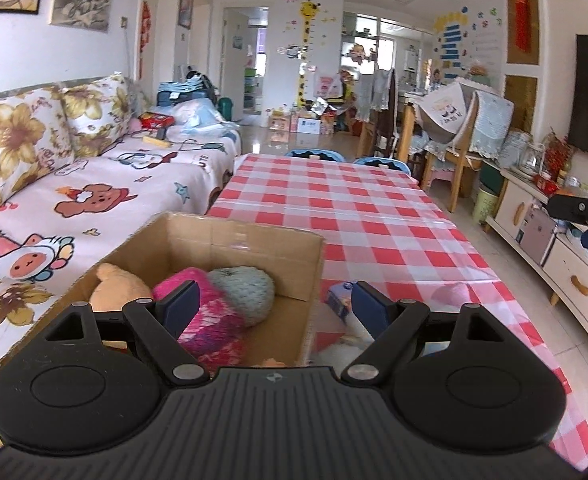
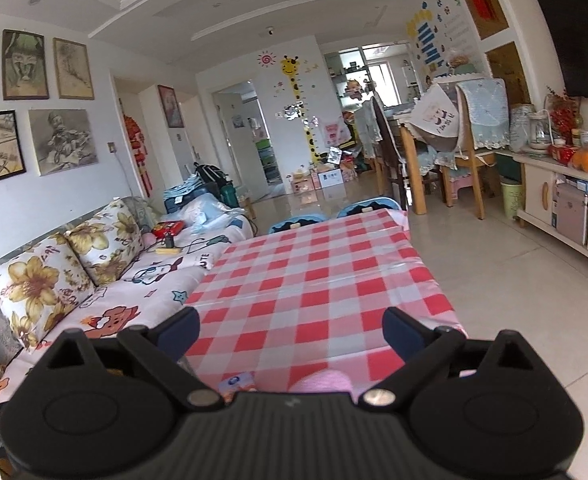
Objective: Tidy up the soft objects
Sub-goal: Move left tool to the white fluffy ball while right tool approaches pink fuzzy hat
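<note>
A cardboard box [image 1: 253,240] stands on the red-checked table [image 1: 354,208] at its near left. Inside lie a tan plush toy [image 1: 117,290], a pink knitted item [image 1: 213,320] and a grey-green knitted ball [image 1: 245,290]. My left gripper [image 1: 277,304] hangs open above the box's right wall, its left finger over the pink item. To the right of the box lie a blue packet [image 1: 338,300] and a pink soft object [image 1: 452,292]. My right gripper [image 2: 291,326] is open above the table, with the pink soft object [image 2: 326,380] and the blue packet [image 2: 235,384] just under it.
A sofa [image 1: 93,184] with flowered cushions runs along the table's left side. Two blue stools [image 1: 382,164] sit at the table's far end. A low cabinet [image 1: 566,264] lines the right wall. Dining chairs [image 1: 462,160] stand beyond.
</note>
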`<state>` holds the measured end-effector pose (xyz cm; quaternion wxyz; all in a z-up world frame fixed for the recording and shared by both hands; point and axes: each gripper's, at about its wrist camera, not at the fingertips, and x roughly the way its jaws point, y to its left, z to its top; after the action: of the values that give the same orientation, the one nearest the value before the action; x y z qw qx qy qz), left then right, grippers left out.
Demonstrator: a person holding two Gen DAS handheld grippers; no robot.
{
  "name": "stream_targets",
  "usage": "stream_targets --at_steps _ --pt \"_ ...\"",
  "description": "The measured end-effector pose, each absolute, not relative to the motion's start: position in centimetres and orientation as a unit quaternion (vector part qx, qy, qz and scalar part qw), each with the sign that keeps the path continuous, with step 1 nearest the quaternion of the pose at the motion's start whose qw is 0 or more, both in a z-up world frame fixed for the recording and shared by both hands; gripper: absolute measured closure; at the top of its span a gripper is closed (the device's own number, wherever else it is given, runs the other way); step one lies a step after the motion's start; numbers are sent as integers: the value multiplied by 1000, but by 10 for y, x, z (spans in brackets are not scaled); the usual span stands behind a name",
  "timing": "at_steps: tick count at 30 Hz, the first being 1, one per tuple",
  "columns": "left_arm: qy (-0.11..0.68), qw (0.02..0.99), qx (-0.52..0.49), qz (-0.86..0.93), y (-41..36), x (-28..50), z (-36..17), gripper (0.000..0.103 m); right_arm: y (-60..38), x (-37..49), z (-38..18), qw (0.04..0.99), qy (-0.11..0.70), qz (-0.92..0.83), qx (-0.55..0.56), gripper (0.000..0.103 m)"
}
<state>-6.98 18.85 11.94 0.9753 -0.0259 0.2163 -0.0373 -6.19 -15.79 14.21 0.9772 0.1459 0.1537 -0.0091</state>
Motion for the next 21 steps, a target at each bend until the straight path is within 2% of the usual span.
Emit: stream_targets --at_steps 13,21 --pt "219 971 20 -89 161 -70 108 0 -190 -61 127 973 167 -44 150 3" --pt "233 963 52 -122 144 -65 96 0 -197 -48 111 966 204 -40 153 2"
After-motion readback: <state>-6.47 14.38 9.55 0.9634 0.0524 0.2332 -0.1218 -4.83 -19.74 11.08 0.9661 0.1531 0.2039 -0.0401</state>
